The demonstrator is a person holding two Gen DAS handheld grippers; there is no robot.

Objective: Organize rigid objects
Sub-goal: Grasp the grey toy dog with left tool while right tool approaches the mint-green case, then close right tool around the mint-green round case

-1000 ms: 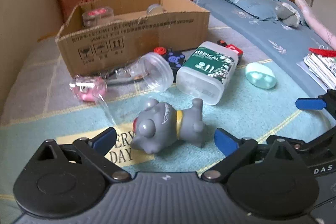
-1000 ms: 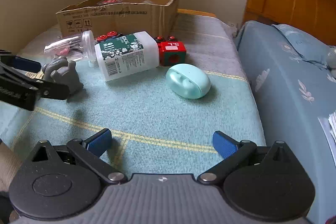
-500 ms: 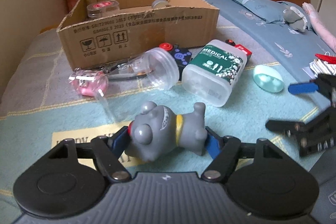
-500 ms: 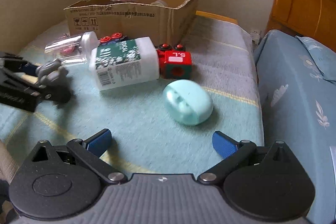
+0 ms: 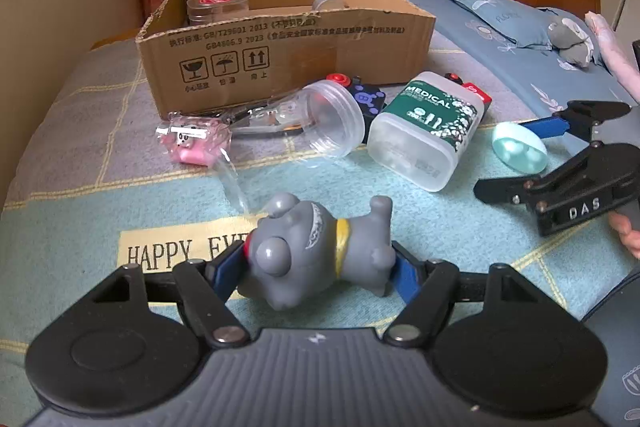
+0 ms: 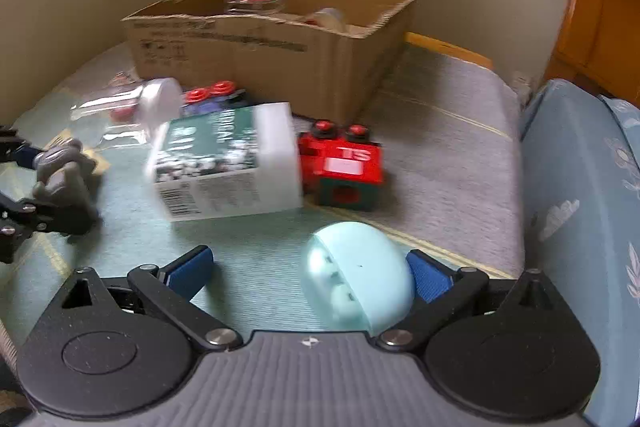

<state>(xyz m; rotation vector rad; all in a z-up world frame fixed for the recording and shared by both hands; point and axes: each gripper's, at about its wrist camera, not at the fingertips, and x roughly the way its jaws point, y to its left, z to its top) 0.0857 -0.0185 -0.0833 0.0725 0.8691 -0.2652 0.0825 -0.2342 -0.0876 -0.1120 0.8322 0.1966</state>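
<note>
Grey dog figurine (image 5: 320,251), near cardboard box (image 5: 280,39): clenched in my left claw (image 5: 316,273). Right claw (image 6: 308,271) released, 1 pad beside mint case (image 6: 356,275). Risk: rounded body may slip when lifted.

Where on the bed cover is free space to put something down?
Bare: grey cover right of the cardboard box and red cube, up to the blue quilt. Crowded: before the box, around the clear jar and medical bottle.

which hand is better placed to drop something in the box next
Left. The left gripper is shut on the grey toy dog, ready to carry to the cardboard box. The right gripper is open, the mint case against only one finger.
</note>
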